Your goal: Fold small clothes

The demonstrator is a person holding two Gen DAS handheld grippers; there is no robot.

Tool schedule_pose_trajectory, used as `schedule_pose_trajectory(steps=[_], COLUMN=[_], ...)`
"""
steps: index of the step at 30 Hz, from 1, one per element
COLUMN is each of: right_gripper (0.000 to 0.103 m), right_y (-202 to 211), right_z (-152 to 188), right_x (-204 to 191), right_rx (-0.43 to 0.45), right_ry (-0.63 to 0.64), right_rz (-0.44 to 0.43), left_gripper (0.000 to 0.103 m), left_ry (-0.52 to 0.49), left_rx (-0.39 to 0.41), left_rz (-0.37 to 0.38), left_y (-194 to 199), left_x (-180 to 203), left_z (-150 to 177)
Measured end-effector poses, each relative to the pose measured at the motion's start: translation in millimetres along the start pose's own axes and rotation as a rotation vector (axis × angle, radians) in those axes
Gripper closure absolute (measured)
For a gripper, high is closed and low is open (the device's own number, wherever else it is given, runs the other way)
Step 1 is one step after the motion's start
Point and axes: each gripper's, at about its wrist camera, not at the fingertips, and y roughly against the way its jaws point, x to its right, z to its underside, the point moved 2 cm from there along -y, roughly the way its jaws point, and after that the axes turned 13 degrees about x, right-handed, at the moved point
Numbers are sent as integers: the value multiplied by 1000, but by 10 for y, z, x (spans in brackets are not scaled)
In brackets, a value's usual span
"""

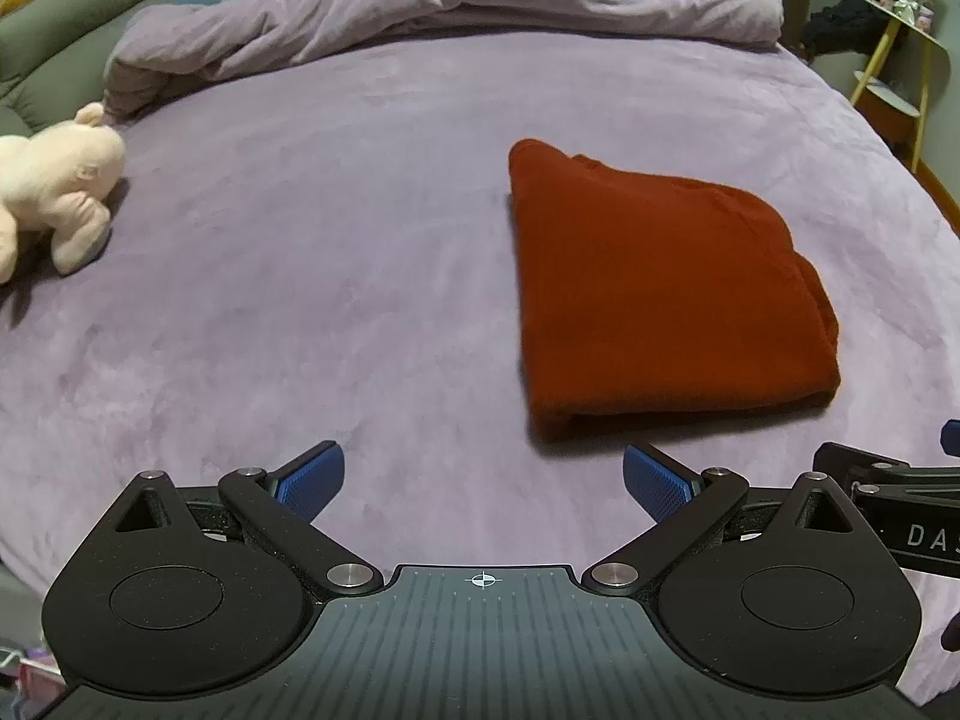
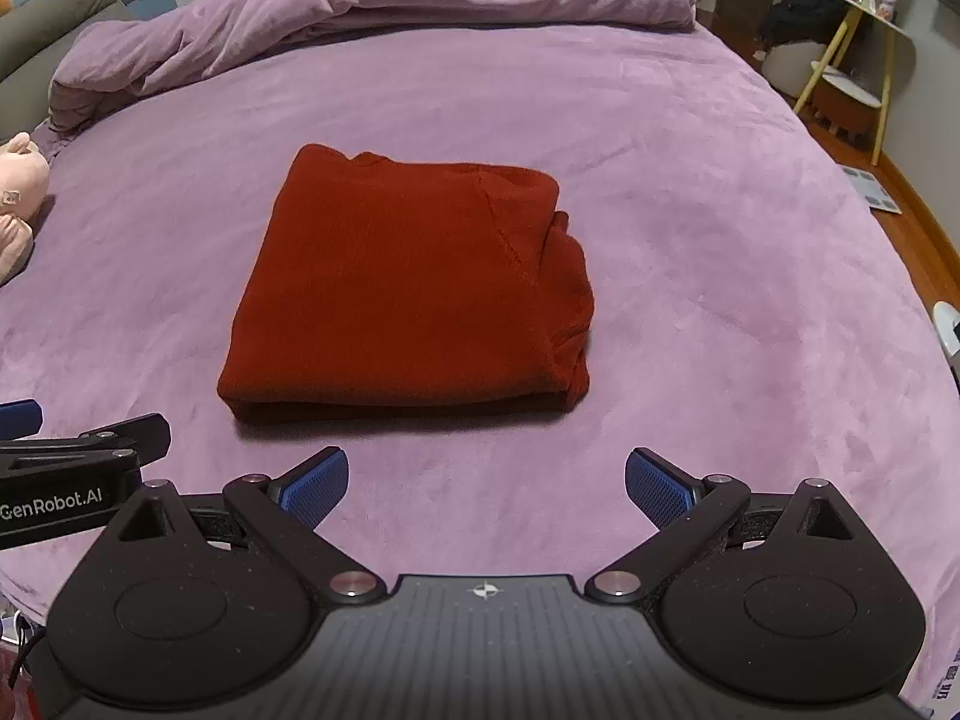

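Pink plush toy (image 1: 57, 186) on purple bedspread (image 1: 336, 276); rumpled duvet (image 1: 456, 6); yellow side table (image 2: 852, 54)

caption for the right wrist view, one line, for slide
Right tool open and empty above the purple bedspread, facing a folded red garment; left tool at frame edge.

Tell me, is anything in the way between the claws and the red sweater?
No. Only bare purple blanket lies between each open claw, left claw and right claw, and the folded red sweater. The pink plush toy sits far off to the left.
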Motion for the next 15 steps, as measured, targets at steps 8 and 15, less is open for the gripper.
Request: schedule_pose_trajectory(steps=[8,15], right_gripper=[4,4], right_y=[1,-9], right_z=[0,5], right_x=[8,21], right_rx=[3,2], right_ry=[2,-3], right_rz=[1,5], left_gripper=[1,1], left_ry=[0,3], left_rx=[-6,-12], left_rz=[2,4], left_y=[-14,-26], left_x=[-4,-9], left_z=[6,22])
